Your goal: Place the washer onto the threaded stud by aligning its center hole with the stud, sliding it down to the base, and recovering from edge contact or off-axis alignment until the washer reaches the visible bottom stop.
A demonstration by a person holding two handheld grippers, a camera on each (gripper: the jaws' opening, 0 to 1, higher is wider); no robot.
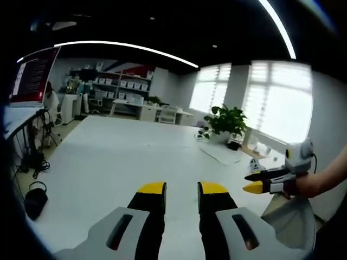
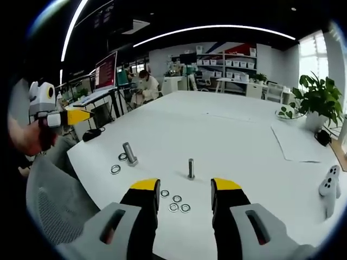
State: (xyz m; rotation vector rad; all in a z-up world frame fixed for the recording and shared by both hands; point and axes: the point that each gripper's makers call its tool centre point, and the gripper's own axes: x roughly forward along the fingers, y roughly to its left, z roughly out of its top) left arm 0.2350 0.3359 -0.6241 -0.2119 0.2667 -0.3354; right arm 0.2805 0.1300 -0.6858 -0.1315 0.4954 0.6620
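Observation:
In the right gripper view a thin upright threaded stud (image 2: 191, 168) stands on the white table (image 2: 227, 135), just beyond my right gripper (image 2: 185, 189), which is open and holds nothing. Several small washers (image 2: 174, 201) lie loose on the table between its jaws, in front of the stud. My left gripper (image 2: 81, 116) enters that view at the far left, held by a hand, well away from the stud. In the left gripper view my left gripper (image 1: 181, 189) is open over bare table (image 1: 124, 157), and my right gripper (image 1: 254, 188) comes in from the right.
A thicker bolt (image 2: 129, 154) stands left of the stud with two larger washers (image 2: 115, 169) beside it. A white controller (image 2: 328, 183) lies at the right, a sheet of paper (image 2: 298, 143) and a potted plant (image 2: 317, 103) further back. A grey chair (image 2: 49, 200) is at the table's left edge.

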